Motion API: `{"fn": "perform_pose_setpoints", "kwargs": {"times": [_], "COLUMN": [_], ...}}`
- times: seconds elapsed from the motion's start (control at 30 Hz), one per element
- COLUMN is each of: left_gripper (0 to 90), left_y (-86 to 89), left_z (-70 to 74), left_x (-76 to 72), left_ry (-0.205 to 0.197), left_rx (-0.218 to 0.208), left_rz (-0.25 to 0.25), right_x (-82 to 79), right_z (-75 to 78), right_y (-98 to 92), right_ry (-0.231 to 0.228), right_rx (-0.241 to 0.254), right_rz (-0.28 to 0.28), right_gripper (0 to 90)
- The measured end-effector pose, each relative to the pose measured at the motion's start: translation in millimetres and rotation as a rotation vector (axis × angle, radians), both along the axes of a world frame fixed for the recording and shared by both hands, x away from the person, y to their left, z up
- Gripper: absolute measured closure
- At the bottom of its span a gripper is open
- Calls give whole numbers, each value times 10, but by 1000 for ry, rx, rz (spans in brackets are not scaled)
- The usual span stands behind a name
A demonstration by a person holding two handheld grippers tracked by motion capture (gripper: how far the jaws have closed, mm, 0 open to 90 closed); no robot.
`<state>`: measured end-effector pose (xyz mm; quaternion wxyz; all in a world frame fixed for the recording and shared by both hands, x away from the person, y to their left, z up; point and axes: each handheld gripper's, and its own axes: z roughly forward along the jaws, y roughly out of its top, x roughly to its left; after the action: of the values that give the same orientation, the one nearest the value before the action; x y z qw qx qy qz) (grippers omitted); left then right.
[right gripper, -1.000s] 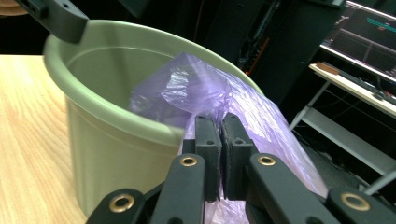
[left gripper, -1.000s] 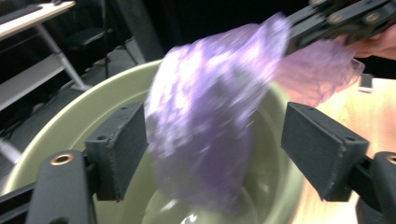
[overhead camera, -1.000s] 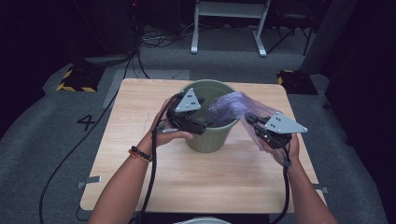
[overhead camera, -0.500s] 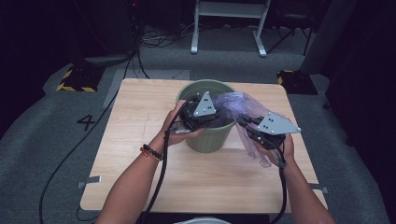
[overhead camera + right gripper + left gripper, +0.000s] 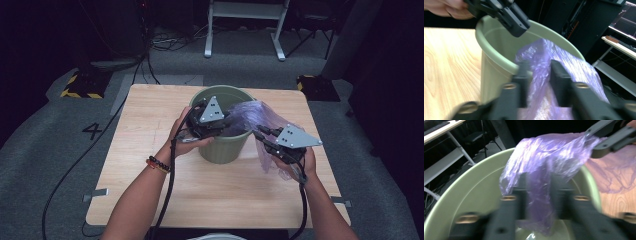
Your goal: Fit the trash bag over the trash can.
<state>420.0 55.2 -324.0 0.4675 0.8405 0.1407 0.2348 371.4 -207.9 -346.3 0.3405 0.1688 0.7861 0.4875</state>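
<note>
I am lining one green bin [image 5: 225, 135] with one purple plastic bag [image 5: 260, 117], and I judge the job about half done. The bin stands upright near the middle of the tabletop [image 5: 150, 150], slightly toward twelve o'clock. Part of the bag already hangs down inside it, as the left gripper view shows; the rest drapes over the rim at about three o'clock and trails outside toward my right hand.

My left gripper [image 5: 227, 121] sits over the bin's mouth from the nine o'clock side. Its jaws have just been opening, and a fold of the bag [image 5: 536, 192] lies between the fingers [image 5: 520, 192]; they stand apart, and the blur keeps me from telling whether the pads still press the film. My right gripper [image 5: 260, 136] is outside the bin at about four o'clock, its fingers [image 5: 524, 75] closed on a bunched strip of the bag [image 5: 564, 72] just beside the rim [image 5: 499, 60].

What is left, as I judge it: spread the bag's mouth open, pull the edge around the whole rim and fold it over, then push the loose film down to the bottom.

Count: one bin, one bag, two grippers, one tabletop.
</note>
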Motion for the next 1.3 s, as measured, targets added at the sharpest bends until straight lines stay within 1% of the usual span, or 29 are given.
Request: {"fn": "perform_pose_setpoints", "kwargs": {"times": [0.03, 0.1, 0.13, 0.17, 0.2, 0.23, 0.3, 0.33, 0.37, 0.4, 0.43, 0.47, 0.5, 0.57, 0.6, 0.63, 0.7, 0.73, 0.77, 0.87, 0.93, 1.03, 1.13, 1.3], "left_gripper": [561, 379, 339, 324, 272, 272, 277, 316, 395, 484, 629, 629, 702, 818, 866, 895, 898, 898, 898, 899, 899, 899, 899, 899], "left_y": [-17, -52, -70, -89, -109, -128, -169, -185, -198, -201, -194, -186, -180, -162, -152, -137, -105, -86, -67, -12, 20, 64, 121, 247], "left_z": [-3, 1, 2, 6, 9, 10, 9, 7, 4, 3, 6, 7, 8, 6, 7, 11, 17, 16, 13, -8, -22, -43, -52, -70], "left_x": [-9, -21, -33, -45, -51, -60, -67, -69, -71, -71, -68, -68, -64, -60, -59, -54, -42, -32, -19, 24, 55, 87, 96, 118], "left_ry": [3, 9, 8, 2, 0, 0, -11, -20, -26, -33, -37, -44, -46, -49, -56, -61, -67, -66, -64, -55, -52, -41, -39, -29], "left_rx": [-4, -20, -27, -30, -35, -39, -33, -26, -21, -18, -16, -12, -8, -9, -6, -3, 7, 8, 12, 12, 14, 13, 21, 27], "left_rz": [-3, -2, -7, -10, -24, -32, -40, -33, -29, -29, -34, -30, -27, -30, -19, -14, 10, 21, 32, 51, 67, 84, 95, 119], "right_x": [0, 18, 22, 20, 11, 11, -4, -13, -20, -32, -47, -47, -53, -58, -61, -63, -64, -61, -61, -63, -63, -75, -104, -162], "right_z": [0, -6, -2, 4, 28, 28, 59, 74, 90, 102, 122, 122, 127, 132, 132, 133, 139, 144, 144, 142, 134, 124, 113, 51], "right_y": [0, -8, -14, -15, -6, -6, 17, 31, 45, 59, 77, 77, 86, 99, 103, 102, 91, 62, 62, 18, -3, -26, -83, -214], "right_ry": [0, 4, 1, 2, -2, -2, -7, -8, -12, -10, -17, -17, -17, -20, -19, -18, -19, -9, -9, 0, 13, 18, 16, 29], "right_rx": [0, 12, 19, 27, 23, 23, 19, 18, 16, 17, 20, 20, 20, 19, 20, 23, 36, 57, 57, 71, 74, 68, 60, 53], "right_rz": [0, -5, -4, -3, 11, 11, 28, 38, 47, 53, 65, 65, 68, 70, 71, 73, 66, 62, 62, 61, 64, 39, 28, 13], "right_gripper": [821, 853, 862, 866, 868, 868, 868, 868, 867, 865, 862, 862, 857, 839, 829, 801, 697, 623, 623, 554, 492, 385, 337, 306]}}
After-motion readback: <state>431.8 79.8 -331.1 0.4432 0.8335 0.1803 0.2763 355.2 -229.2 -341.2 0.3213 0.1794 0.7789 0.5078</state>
